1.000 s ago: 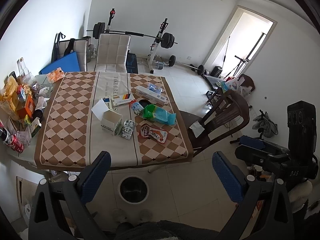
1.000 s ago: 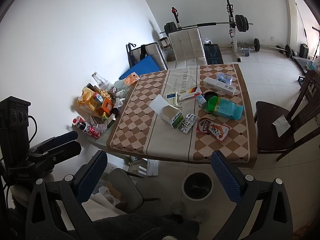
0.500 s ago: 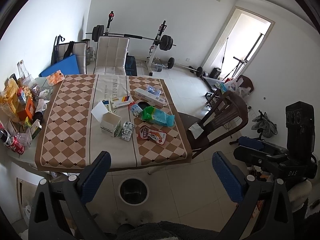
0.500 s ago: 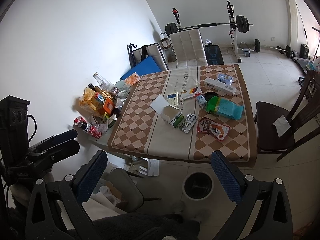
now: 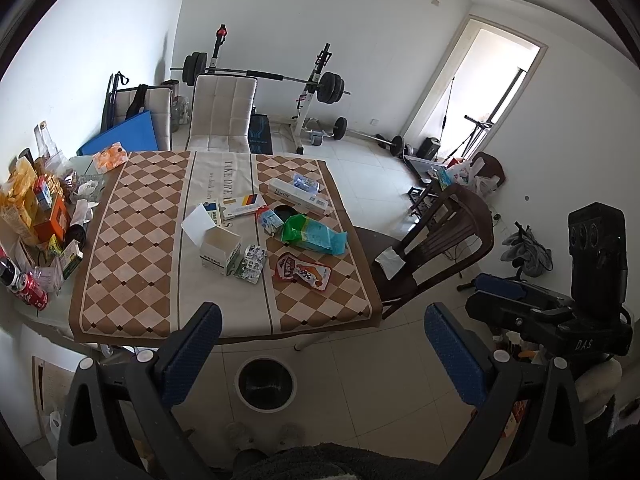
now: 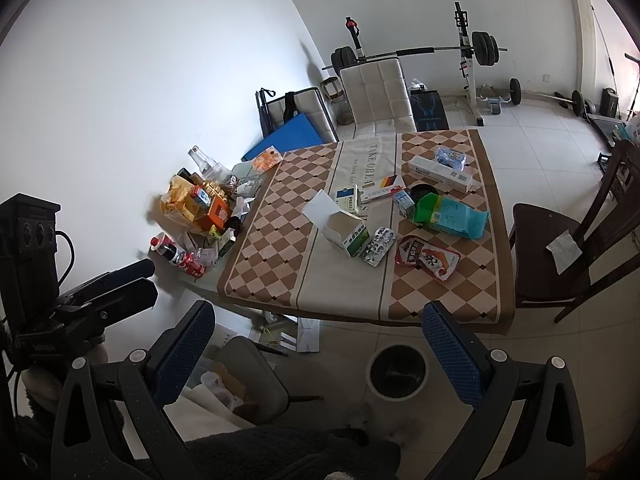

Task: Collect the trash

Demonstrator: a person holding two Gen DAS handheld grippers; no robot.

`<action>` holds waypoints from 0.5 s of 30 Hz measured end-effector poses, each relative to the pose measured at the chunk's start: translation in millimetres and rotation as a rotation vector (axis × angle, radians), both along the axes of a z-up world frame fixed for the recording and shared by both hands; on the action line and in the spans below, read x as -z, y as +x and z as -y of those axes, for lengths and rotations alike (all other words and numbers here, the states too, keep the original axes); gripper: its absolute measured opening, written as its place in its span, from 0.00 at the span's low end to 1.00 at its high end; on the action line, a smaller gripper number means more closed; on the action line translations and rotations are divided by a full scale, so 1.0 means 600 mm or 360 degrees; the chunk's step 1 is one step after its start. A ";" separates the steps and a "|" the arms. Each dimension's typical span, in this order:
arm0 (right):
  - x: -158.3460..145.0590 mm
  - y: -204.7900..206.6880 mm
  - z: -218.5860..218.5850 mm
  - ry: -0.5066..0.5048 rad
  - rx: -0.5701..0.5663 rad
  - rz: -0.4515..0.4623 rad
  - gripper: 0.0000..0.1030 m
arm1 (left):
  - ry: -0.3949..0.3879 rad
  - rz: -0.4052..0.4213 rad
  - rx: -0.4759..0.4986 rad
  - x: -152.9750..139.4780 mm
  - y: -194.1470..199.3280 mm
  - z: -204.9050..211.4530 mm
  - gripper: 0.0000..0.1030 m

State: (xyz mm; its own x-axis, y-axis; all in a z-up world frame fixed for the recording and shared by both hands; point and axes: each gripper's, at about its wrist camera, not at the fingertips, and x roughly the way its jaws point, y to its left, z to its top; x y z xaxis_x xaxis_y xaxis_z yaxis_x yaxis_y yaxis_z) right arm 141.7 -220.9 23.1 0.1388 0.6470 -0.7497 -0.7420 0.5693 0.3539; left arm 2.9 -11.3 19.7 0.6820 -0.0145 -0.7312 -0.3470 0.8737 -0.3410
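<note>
Both the left gripper (image 5: 322, 344) and right gripper (image 6: 320, 340) are held spread and empty at the bottom of frame, above a bin (image 5: 266, 384) on the floor, while wrappers (image 5: 304, 271) and boxes (image 5: 220, 251) are scattered mid-frame on the table (image 5: 132, 248).

The left claw (image 5: 322, 344) is wide open and holds nothing. The right claw (image 6: 318, 342) is wide open too, also holding nothing.
</note>
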 end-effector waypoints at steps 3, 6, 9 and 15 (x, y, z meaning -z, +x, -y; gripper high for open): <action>0.001 0.005 0.000 0.0001 0.0002 -0.0003 1.00 | -0.0001 0.0001 0.0000 0.000 -0.001 0.001 1.00; -0.009 0.001 0.003 -0.0001 -0.0003 -0.0006 1.00 | 0.0002 0.0003 0.0000 0.000 -0.002 0.001 1.00; -0.009 -0.002 0.002 -0.0001 -0.0004 -0.0004 1.00 | 0.0001 0.0004 -0.0002 -0.001 -0.002 0.002 1.00; -0.007 0.001 0.002 0.0003 -0.0002 -0.0005 1.00 | 0.0004 0.0007 0.0001 0.001 -0.004 0.001 1.00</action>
